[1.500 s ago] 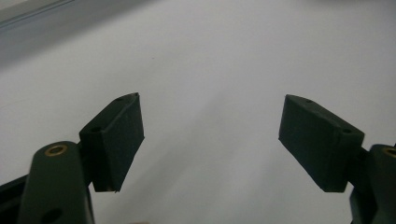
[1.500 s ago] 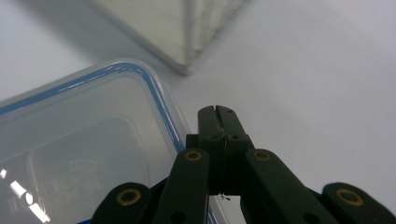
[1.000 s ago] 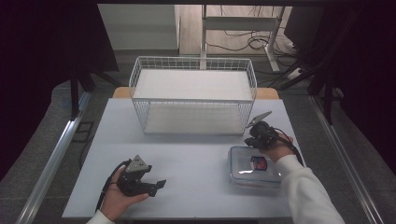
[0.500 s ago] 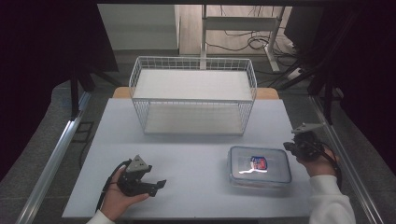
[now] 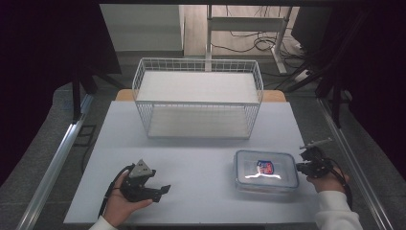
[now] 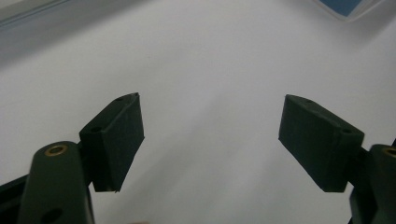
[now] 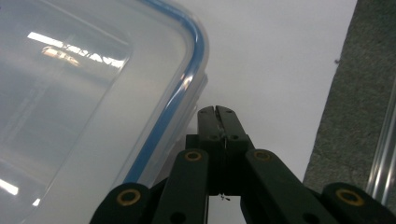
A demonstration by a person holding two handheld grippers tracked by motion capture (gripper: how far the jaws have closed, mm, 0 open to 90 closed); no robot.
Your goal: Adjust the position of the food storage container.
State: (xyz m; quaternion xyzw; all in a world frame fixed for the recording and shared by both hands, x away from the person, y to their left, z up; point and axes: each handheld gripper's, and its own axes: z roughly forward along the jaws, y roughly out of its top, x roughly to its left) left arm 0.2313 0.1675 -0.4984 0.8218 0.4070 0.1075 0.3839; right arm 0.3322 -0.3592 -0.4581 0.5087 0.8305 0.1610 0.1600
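A white table (image 5: pixel 201 143) carries a white wire basket (image 5: pixel 198 98) at its far middle and a clear plastic box (image 5: pixel 266 170) with a blue-edged lid at its near right. The box lies flat with its lid on, and a small red and blue item shows through the lid.

The left gripper (image 5: pixel 158 190) rests at the near left of the table, held in the person's left hand (image 5: pixel 122 203), well apart from the box. In the left gripper view its jaws stand wide apart over bare tabletop, with nothing between them.

The right gripper (image 5: pixel 300 166) sits just beside the right edge of the box, held in the right hand (image 5: pixel 330 179). In the right gripper view (image 7: pixel 217 112) its jaws are pressed together with nothing between them, their tips close against the box's blue-rimmed corner; whether they touch it I cannot tell.
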